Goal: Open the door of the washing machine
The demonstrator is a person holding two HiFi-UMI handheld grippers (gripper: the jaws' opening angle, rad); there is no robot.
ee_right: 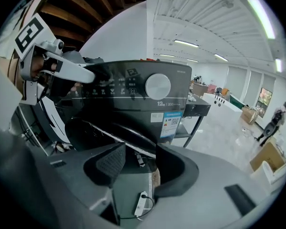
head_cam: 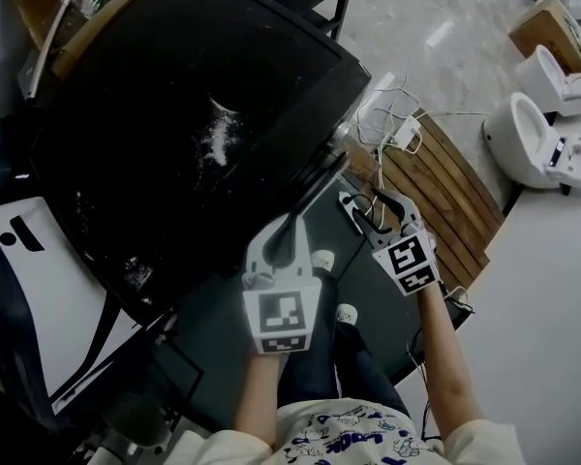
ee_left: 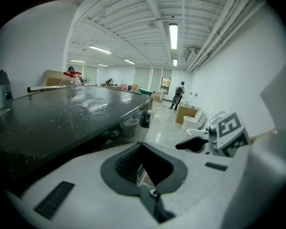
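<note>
The door [head_cam: 321, 184] of the washer [head_cam: 174, 114] is seen ajar, angled off the front. It is gripped at its free edge by the left gripper [head_cam: 289, 229], presumably so that it can be drawn wider. That gripper is closed down onto the thin edge. The right gripper [head_cam: 378, 211] is held just beside it, jaws wide apart with nothing between them.

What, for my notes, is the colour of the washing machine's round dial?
The dial is silver-grey; right gripper view shows it best.
</note>
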